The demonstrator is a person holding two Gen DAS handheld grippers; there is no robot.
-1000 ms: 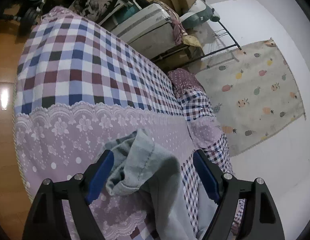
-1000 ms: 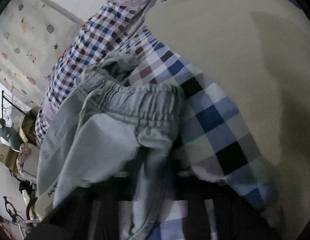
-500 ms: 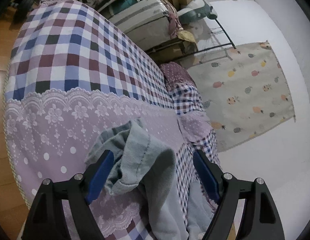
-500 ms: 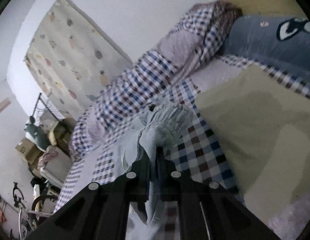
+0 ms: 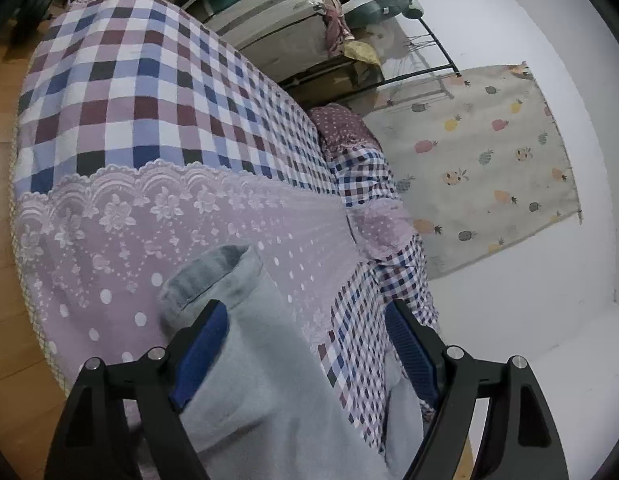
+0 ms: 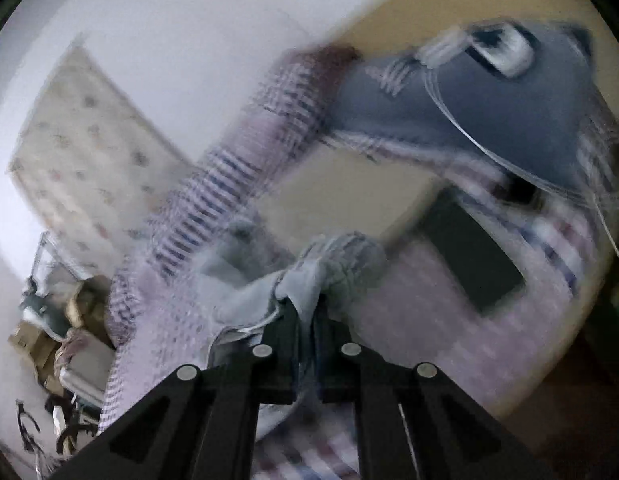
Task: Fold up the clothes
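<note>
A pair of light grey-blue trousers [image 5: 261, 380] lies on the checked and lilac lace bedspread [image 5: 149, 120]. One leg, with its hem [image 5: 213, 276] toward the lace band, runs between the wide-apart blue pads of my left gripper [image 5: 305, 344], which is open and holds nothing. In the blurred right wrist view, my right gripper [image 6: 307, 312] is shut on the gathered elastic waistband [image 6: 341, 260] of the trousers and holds it up above the bed.
A pineapple-print cloth [image 5: 485, 160] hangs on the white wall beside the bed. Boxes, a suitcase [image 5: 269, 28] and a metal rack crowd the far end. A dark grey pillow [image 6: 489, 120] and a dark flat rectangle [image 6: 473, 256] lie near the headboard. Wooden floor borders the bed's left side.
The trouser leg has pulled straight and flat between the left pads, its bunched end unfolding. The right gripper has lifted and swung fast with the waistband, leaving that view blurred.
</note>
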